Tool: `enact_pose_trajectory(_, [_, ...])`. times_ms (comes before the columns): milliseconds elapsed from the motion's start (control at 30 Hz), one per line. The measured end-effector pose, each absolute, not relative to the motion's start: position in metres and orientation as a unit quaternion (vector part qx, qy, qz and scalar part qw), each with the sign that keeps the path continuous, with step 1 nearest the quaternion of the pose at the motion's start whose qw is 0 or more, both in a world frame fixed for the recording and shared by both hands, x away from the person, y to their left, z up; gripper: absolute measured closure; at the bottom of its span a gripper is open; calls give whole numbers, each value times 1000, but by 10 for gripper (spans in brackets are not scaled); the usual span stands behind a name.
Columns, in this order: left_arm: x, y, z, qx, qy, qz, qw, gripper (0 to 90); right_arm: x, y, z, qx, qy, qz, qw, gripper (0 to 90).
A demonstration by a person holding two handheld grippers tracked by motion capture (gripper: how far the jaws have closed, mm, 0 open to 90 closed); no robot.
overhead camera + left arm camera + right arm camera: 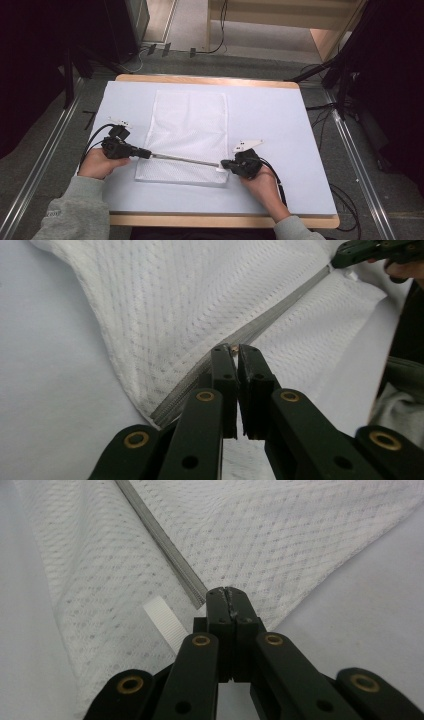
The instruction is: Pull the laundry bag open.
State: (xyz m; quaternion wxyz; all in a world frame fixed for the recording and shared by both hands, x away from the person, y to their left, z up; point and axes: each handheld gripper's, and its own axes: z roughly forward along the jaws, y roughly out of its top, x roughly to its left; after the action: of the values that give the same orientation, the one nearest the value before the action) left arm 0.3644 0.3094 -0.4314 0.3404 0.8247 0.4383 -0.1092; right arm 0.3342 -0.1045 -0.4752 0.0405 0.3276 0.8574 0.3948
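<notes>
A white mesh bag (187, 135) lies flat on the desk (280, 130), a little left of the middle, its long sides running from the near edge toward the far edge. A grey zipper (182, 158) runs across the bag close to its near end, from the left side to the right corner.

The left tongs (146, 153) sit at the left end of the zipper, at the bag's near left side. In the left gripper view the left tongs (236, 351) have their jaws drawn close together with a thin gap between them, and a small brass-coloured piece, seemingly the zipper pull (234, 347), is nipped at the tips. The zipper (280, 312) stretches away from them in a straight line toward the other tongs at the top right of that view.

The right tongs (223, 163) are at the bag's near right corner. In the right gripper view the right tongs (229, 594) are shut tight on the end of the zipper (160, 532), where the bag's (280, 535) fabric meets it. A short white ribbed tab (165, 620) lies on the mesh just beside the jaws, to their left in that view.

The person's hands hold both tools low over the near part of the desk, grey sleeves (75, 210) coming in from the near edge.
</notes>
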Motion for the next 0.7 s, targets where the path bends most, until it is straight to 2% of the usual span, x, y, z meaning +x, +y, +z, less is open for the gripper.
enact_pose_trajectory(267, [364, 310, -432, 826, 453, -110, 317, 884, 334, -104, -475, 325, 859, 393, 44, 900])
enact_pose_trajectory(700, [359, 342, -429, 808, 491, -95, 313, 883, 333, -103, -475, 321, 861, 391, 49, 900])
